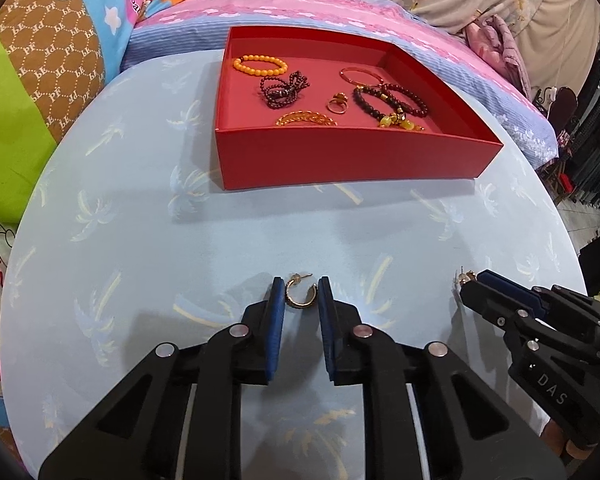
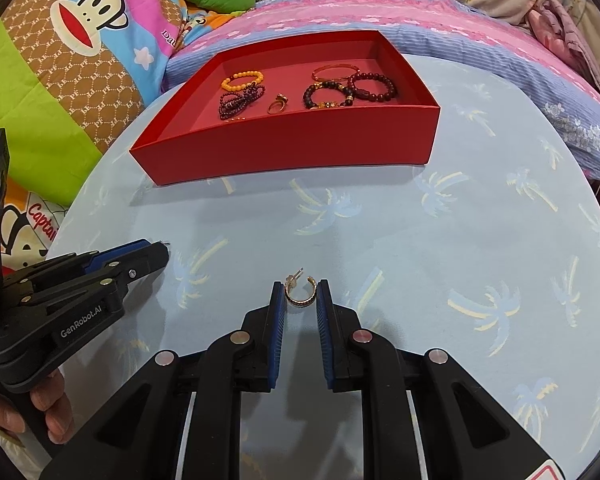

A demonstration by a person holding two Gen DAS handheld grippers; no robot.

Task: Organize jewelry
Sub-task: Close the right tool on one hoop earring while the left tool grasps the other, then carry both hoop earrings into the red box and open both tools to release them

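A red tray [image 1: 340, 160] [image 2: 284, 152] at the table's far side holds several pieces: an orange bead bracelet [image 1: 260, 65], dark bead strands [image 1: 284, 90], a ring [image 1: 336, 105], a gold chain [image 1: 305, 119] and dark bracelets [image 1: 392, 100]. My left gripper [image 1: 300, 290] is open, its tips either side of a gold hoop earring [image 1: 300, 296] lying on the cloth. My right gripper [image 2: 300, 292] is open around a second gold hoop earring [image 2: 298, 290]. Each gripper shows in the other's view: the right gripper [image 1: 470, 282], the left gripper [image 2: 156, 250].
The round table [image 1: 180, 240] has a light blue cloth with palm prints. Behind it lie colourful cartoon cushions [image 2: 80, 40] and a pink and blue bedspread [image 2: 460, 32]. A hand [image 2: 40, 412] holds the left gripper's handle.
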